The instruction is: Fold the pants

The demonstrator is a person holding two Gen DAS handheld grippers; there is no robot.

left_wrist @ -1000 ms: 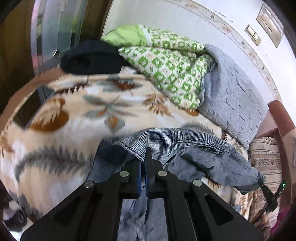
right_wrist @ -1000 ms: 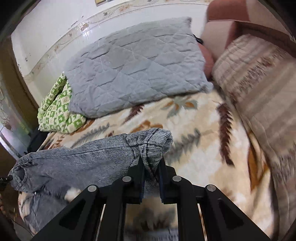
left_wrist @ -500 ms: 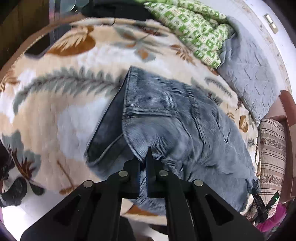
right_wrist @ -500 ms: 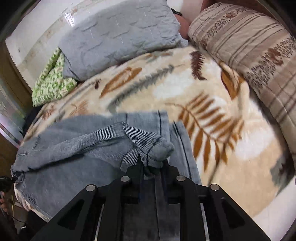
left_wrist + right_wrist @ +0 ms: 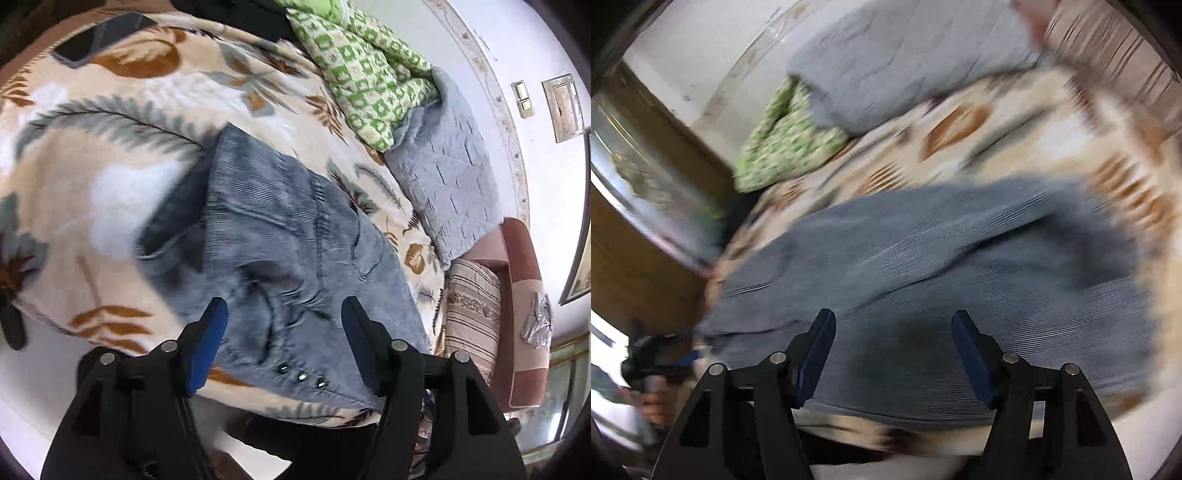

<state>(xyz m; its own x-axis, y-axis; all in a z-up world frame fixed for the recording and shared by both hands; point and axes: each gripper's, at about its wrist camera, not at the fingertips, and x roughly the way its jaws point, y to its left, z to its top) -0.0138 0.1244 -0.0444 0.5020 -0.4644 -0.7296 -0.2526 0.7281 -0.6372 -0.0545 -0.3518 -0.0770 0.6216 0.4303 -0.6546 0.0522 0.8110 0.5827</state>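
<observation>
Grey-blue denim pants [image 5: 291, 258] lie folded across a leaf-patterned blanket [image 5: 92, 177] on the bed, several metal buttons showing near the front edge. My left gripper [image 5: 284, 314] hovers over the buttoned end, its jaws opening, blue pads apart and clear of the cloth. In the blurred right wrist view the pants [image 5: 960, 258] spread under my right gripper [image 5: 894, 325], whose jaws are opening too, with nothing pinched between them. The other gripper and a hand [image 5: 653, 391] show at the lower left there.
A green-and-white checked quilt [image 5: 369, 77] and a grey quilted pillow [image 5: 450, 177] lie at the back by the wall. A striped pillow [image 5: 472, 314] and a brown headboard [image 5: 524, 314] stand at the right. A dark phone [image 5: 99, 37] rests on the far blanket corner.
Both grippers, earlier shut on folds of the pants, carried the cloth over and down onto the bed, then let go and opened. The pants now lie flat.
</observation>
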